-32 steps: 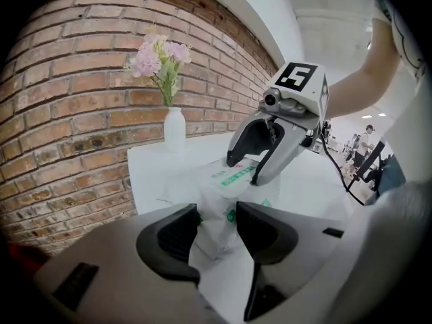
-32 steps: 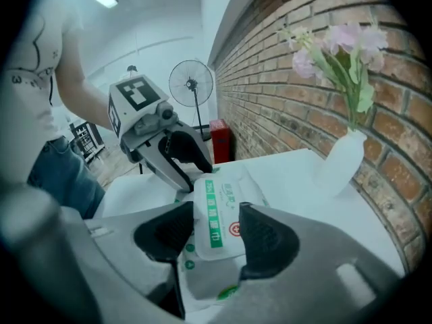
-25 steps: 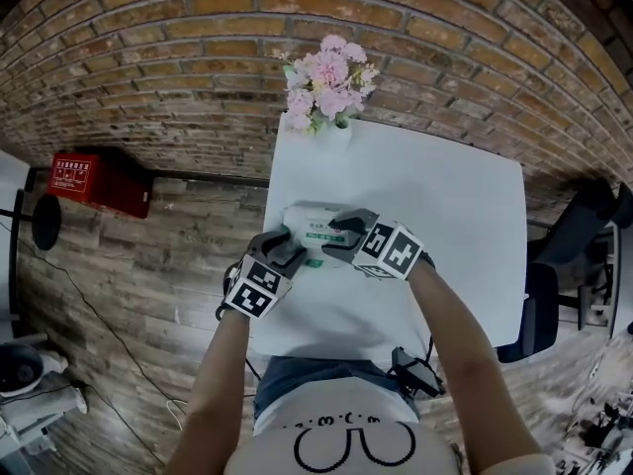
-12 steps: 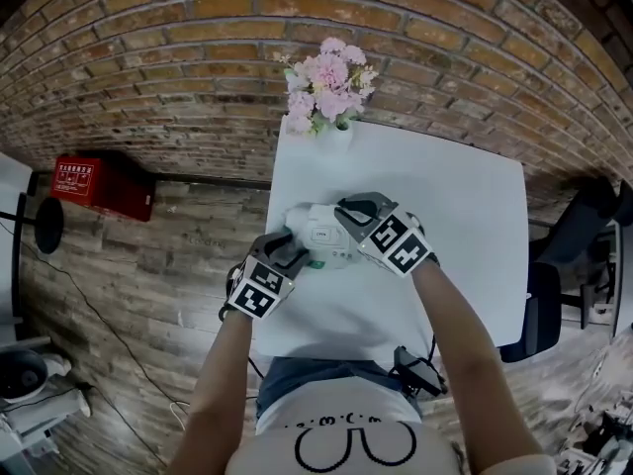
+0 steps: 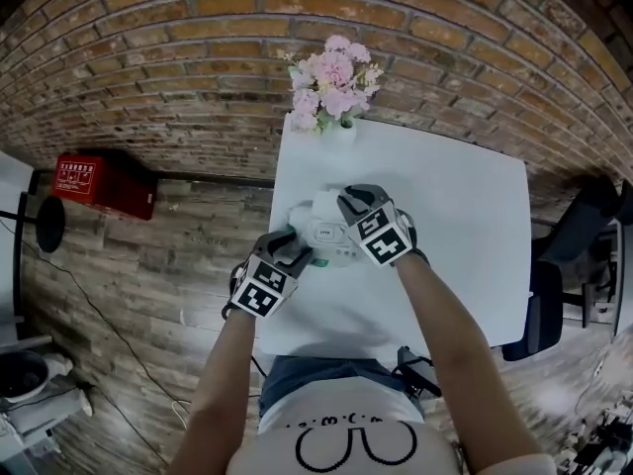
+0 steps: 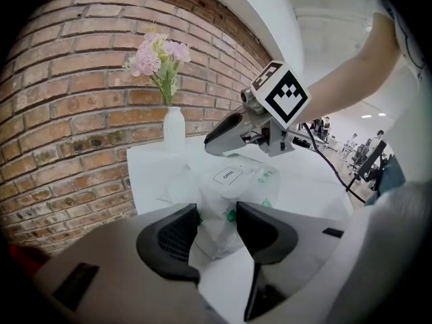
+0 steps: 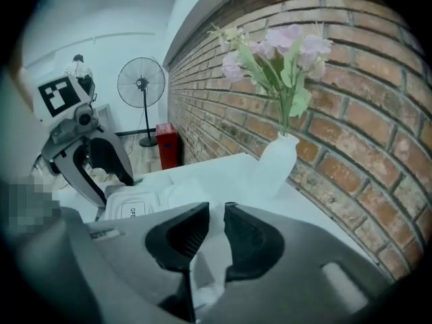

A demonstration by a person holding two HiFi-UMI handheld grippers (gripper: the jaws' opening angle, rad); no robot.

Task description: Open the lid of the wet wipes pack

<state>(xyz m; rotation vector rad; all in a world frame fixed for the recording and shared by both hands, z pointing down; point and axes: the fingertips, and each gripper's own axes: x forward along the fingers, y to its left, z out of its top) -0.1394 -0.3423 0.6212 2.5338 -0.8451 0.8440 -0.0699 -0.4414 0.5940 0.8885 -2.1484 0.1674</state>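
The white wet wipes pack lies on the white table, its flat lid with the "OPEN" label facing up. My left gripper is shut on the crumpled near-left end of the pack. At the pack's far end, my right gripper has white wrapper film pinched in the narrow gap between its jaws, which are opening slightly. The lid lies flat on the pack. My right gripper hovers just over the pack's far edge.
A white vase of pink flowers stands at the table's far edge against the brick wall, close behind my right gripper. On the floor are a red box at the left, a dark chair at the right and a standing fan.
My right gripper went from wide open over the pack's lid to nearly shut and swung to the pack's far end. The left gripper kept its hold.
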